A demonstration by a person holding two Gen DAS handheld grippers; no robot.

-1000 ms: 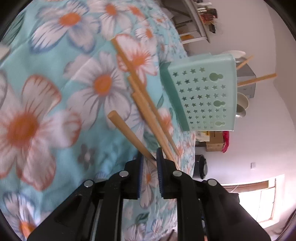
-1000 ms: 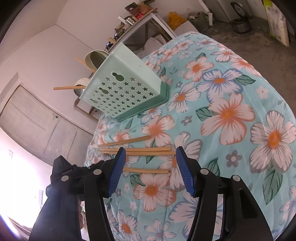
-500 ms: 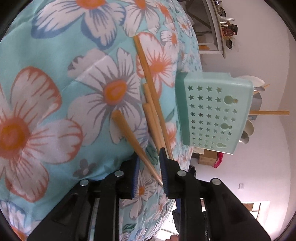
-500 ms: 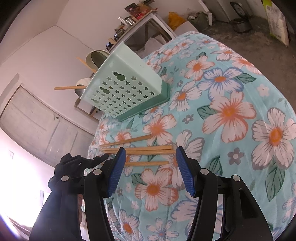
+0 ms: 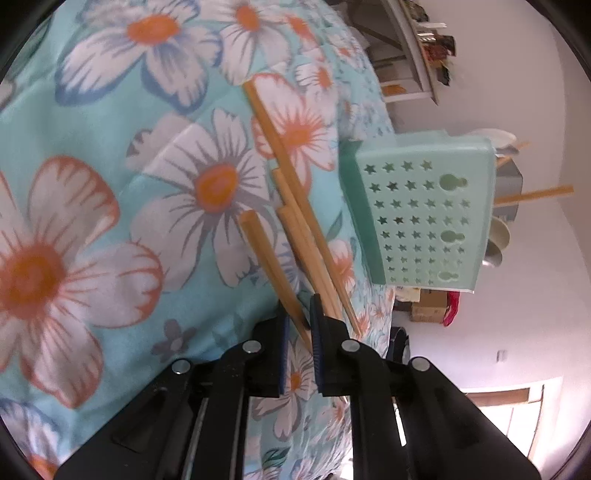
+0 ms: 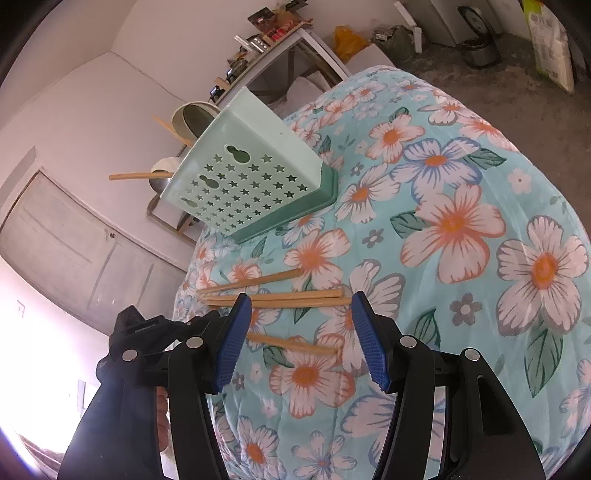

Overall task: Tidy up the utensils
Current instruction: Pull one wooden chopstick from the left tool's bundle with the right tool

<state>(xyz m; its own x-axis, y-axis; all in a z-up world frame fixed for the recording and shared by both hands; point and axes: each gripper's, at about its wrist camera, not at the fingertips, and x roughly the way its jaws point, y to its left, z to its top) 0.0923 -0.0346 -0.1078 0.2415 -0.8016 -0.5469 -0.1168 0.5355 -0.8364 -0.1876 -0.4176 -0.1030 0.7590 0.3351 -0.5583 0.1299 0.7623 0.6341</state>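
Several wooden chopsticks lie on the floral cloth. My left gripper (image 5: 298,325) is shut on the thin end of one chopstick (image 5: 271,266), which also shows in the right wrist view (image 6: 291,344) apart from the others. Three more chopsticks (image 5: 295,206) lie beside it, seen too in the right wrist view (image 6: 280,295). A mint-green holder (image 5: 421,214) with star holes stands beyond them, with chopsticks (image 5: 532,195) sticking out of its top; it also shows in the right wrist view (image 6: 255,177). My right gripper (image 6: 301,339) is open and empty above the chopsticks.
The table is covered with a turquoise floral cloth (image 6: 461,229). A shelf rack with small items (image 6: 273,33) and bowls (image 6: 192,118) stand behind the holder. The left gripper's black body (image 6: 147,332) shows at the left of the right wrist view.
My left gripper has held the chopstick throughout and tilted it, lifting it slightly away from the other three. My right gripper has stayed open and nearly still.
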